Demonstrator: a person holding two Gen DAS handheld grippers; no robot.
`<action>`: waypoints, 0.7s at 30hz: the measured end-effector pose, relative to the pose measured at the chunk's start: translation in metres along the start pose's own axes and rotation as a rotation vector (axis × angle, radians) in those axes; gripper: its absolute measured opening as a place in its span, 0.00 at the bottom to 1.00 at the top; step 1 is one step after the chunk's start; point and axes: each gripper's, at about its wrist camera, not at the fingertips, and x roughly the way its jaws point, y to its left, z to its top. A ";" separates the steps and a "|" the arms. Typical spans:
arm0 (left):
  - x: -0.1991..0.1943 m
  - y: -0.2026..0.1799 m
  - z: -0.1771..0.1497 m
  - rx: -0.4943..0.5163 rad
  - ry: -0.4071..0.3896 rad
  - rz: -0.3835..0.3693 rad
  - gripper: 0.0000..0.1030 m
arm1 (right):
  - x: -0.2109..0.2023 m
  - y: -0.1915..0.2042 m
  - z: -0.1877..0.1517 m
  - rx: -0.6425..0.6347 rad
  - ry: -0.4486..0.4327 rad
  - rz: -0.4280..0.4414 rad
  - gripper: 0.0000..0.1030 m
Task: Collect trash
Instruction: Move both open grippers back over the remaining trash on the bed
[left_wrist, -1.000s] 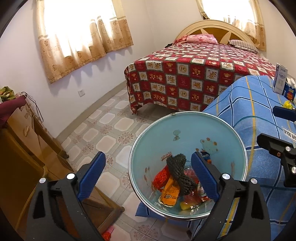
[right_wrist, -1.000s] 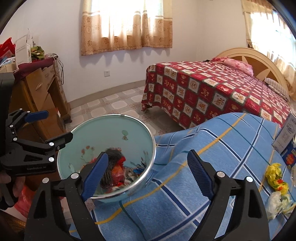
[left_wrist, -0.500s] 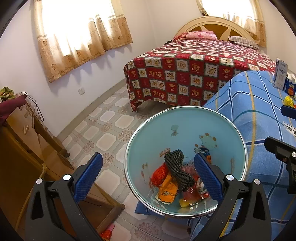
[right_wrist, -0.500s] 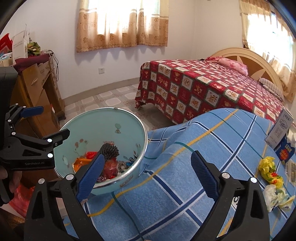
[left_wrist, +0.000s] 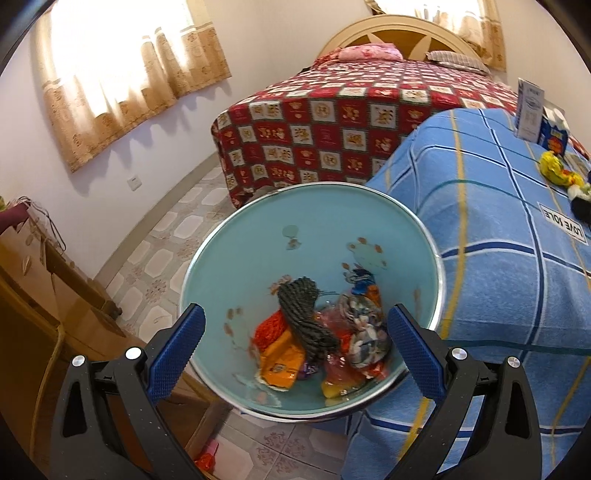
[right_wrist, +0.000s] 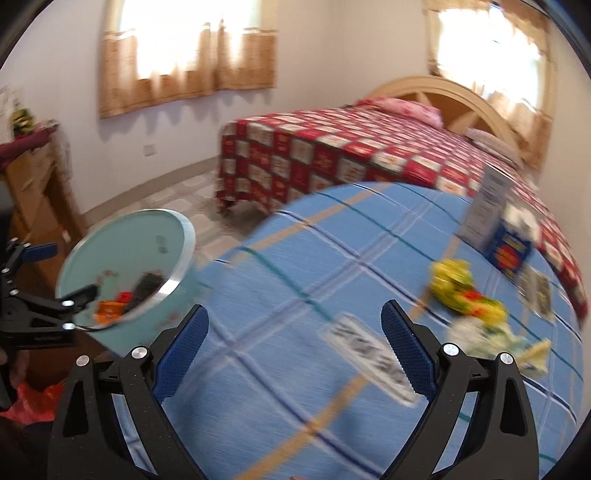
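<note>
A pale blue bin (left_wrist: 295, 221) with a metal rim stands against the blue checked cloth (left_wrist: 491, 258). In it lie a dark rope bundle (left_wrist: 306, 317), an orange wrapper (left_wrist: 280, 362) and several other scraps. My left gripper (left_wrist: 293, 314) hovers over the bin (right_wrist: 129, 240), open, with nothing between its pads. My right gripper (right_wrist: 295, 317) is over the blue cloth (right_wrist: 295, 258), open and empty; this view is motion-blurred. A yellow wrapper (right_wrist: 458, 291) and white crumpled paper (right_wrist: 476, 332) lie on the cloth ahead to its right. The yellow wrapper (left_wrist: 554, 170) also shows in the left wrist view.
A white carton (right_wrist: 484, 206) and a blue box (right_wrist: 511, 251) stand at the cloth's far right. A printed label (right_wrist: 373, 350) is sewn onto the cloth. Beyond is a bed with a red patterned cover (left_wrist: 332, 122). A wooden dresser (left_wrist: 37, 295) stands left of the bin.
The dark rope bundle dropped from near the rim to the bin's bottom. My right gripper swung right, off the bin and over the blue cloth. The left gripper moved slightly closer to the bin.
</note>
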 end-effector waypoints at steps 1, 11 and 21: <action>0.000 -0.002 0.000 0.004 0.001 -0.003 0.94 | -0.002 -0.016 -0.002 0.026 0.001 -0.028 0.90; 0.000 -0.014 0.002 0.020 0.003 -0.011 0.94 | -0.019 -0.143 -0.022 0.228 0.008 -0.274 0.90; 0.003 -0.018 0.003 0.021 0.014 -0.012 0.94 | -0.004 -0.204 -0.049 0.330 0.168 -0.235 0.61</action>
